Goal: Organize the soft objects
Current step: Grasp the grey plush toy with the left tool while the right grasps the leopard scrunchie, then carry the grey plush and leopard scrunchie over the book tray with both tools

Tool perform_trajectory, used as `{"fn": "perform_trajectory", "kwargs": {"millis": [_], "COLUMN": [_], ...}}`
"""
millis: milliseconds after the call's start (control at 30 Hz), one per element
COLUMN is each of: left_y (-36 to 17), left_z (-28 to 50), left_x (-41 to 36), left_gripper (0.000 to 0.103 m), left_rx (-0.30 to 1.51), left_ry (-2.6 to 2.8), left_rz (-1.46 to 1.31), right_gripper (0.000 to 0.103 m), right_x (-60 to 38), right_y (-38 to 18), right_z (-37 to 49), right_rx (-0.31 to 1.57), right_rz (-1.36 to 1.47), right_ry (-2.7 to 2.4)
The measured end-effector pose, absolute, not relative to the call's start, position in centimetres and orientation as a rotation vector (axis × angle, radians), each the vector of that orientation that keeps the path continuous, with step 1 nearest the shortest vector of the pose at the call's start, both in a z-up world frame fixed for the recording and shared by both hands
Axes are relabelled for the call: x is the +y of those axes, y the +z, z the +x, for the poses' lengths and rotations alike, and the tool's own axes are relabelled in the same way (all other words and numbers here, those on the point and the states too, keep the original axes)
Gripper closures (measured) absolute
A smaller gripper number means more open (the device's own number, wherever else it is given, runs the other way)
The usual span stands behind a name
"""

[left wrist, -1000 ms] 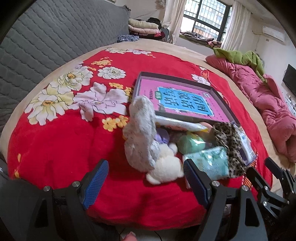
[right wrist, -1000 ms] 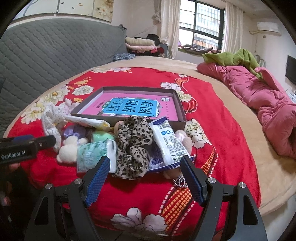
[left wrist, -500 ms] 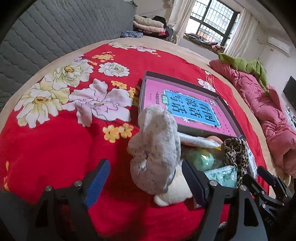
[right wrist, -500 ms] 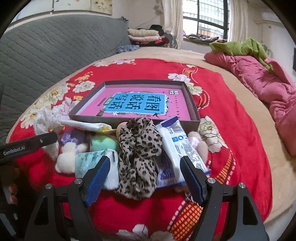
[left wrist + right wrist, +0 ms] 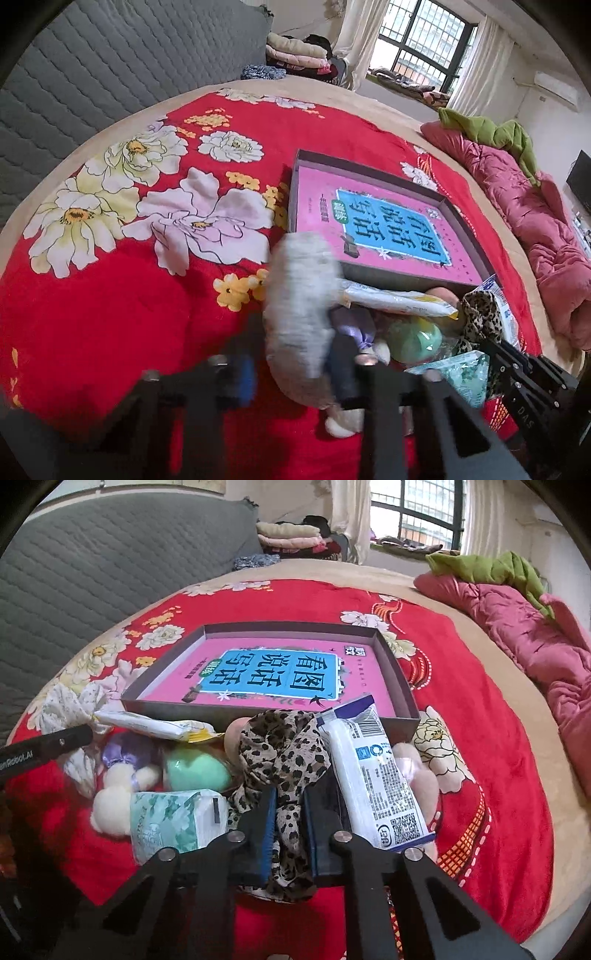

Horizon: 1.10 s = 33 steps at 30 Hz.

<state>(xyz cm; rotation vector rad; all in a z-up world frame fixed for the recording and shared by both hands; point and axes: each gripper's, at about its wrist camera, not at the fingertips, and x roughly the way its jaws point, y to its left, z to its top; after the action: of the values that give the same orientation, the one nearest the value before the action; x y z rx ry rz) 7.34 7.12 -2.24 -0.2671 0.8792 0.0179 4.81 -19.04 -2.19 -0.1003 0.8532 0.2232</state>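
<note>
Bed, red floral blanket | your right hand-held gripper clamped on leopard scrunchie before box: light, limp, grip bunched fabric | left hand-held gripper closing around grey plush: soft, grip mid-body.

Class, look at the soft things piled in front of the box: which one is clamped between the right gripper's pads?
The leopard-print scrunchie. The right gripper pinches its lower fold; the green tissue pack and the white-and-blue packet lie either side, untouched.
</note>
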Motion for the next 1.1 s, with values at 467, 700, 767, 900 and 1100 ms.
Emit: {"fn": "perform_trajectory", "kwargs": {"millis": [467, 700, 767, 900, 1100], "left_y": [1.6, 2.8, 3.0, 2.9, 2.1], "left_z": [5.7, 6.9, 7.8, 9.5, 12.4], "left_x": [7.7, 7.6, 7.6, 7.4, 6.9], "left_gripper": [0.089, 0.089, 0.089, 0.089, 0.089], "left_rx": [0.689, 0.637, 0.631, 0.630, 0.656], "left_ry": [-0.082, -0.070, -0.062, -0.063, -0.087], "left_rz": [-0.332, -0.307, -0.305, -0.305, -0.316], "right_gripper": [0.092, 0.092, 0.092, 0.092, 0.092], "right_x": [-21.5, -22.4, -22.9, -23.5, -23.9], "right_y": [2.9, 4.6, 5.1, 5.9, 6.6], "right_z": [3.8, 4.6, 5.2, 6.7, 9.1], "right_rx": [0.720, 0.665, 0.650, 0.627, 0.601], "right_rz": [-0.001, 0.026, 0.044, 0.066, 0.076], "right_ry": [0.223, 0.216, 0.205, 0.184, 0.154]}}
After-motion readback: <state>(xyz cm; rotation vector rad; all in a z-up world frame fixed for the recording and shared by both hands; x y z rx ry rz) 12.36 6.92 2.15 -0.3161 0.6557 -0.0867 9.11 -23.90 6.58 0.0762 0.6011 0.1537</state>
